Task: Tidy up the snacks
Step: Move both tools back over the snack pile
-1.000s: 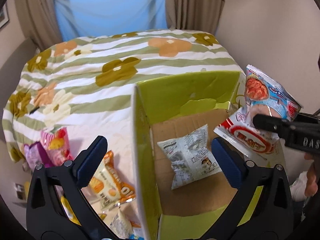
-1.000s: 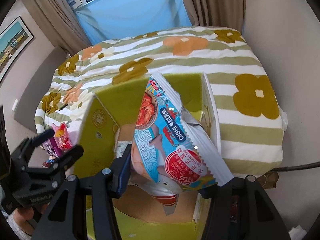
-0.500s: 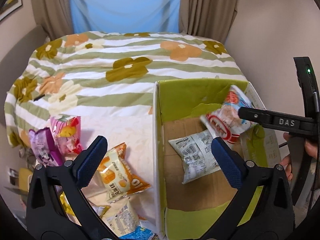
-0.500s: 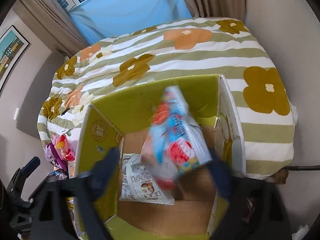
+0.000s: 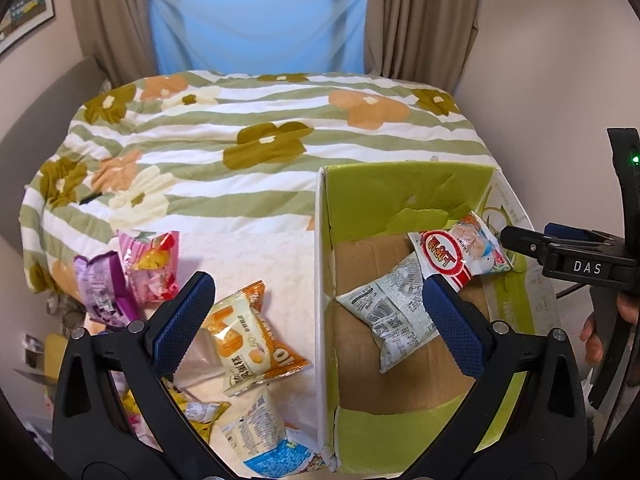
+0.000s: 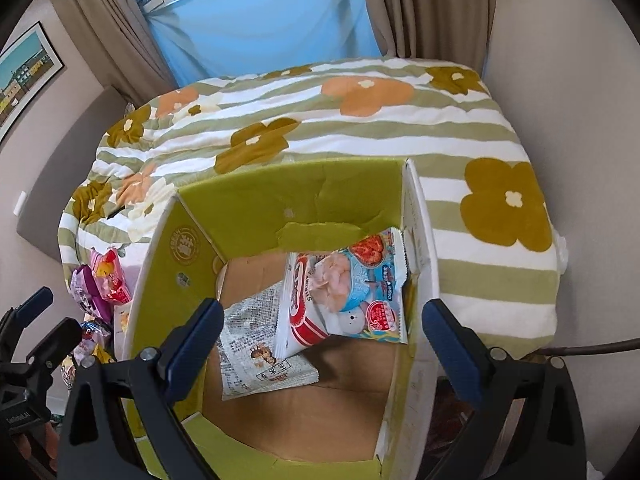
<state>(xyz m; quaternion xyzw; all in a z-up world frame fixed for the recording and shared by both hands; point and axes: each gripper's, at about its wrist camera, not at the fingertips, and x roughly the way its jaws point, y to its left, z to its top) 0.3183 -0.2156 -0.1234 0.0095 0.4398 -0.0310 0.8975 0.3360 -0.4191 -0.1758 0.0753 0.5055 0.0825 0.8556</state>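
Note:
A green cardboard box (image 5: 404,192) (image 6: 288,196) stands on the bed. Inside lie a white printed snack bag (image 5: 394,312) (image 6: 256,344) and a blue-red shrimp snack bag (image 5: 460,254) (image 6: 348,292) that leans on the box's right wall. My left gripper (image 5: 320,320) is open and empty, held above the box's left wall. My right gripper (image 6: 320,340) is open and empty above the box; it also shows in the left wrist view (image 5: 568,256) at the right. Loose snacks lie left of the box: an orange bag (image 5: 252,340), a pink bag (image 5: 154,266), a purple bag (image 5: 102,290).
The flowered striped bedspread (image 5: 260,132) stretches behind the box. More snack packets (image 5: 264,436) lie at the bed's near left edge. A wall runs close on the right, with curtains and a blue-covered window at the back. A cable (image 6: 592,348) trails off the bed's right side.
My right gripper opened and let the shrimp snack bag drop into the box, then drew back. My left gripper drifted left and back, which brought more of the loose snacks into view.

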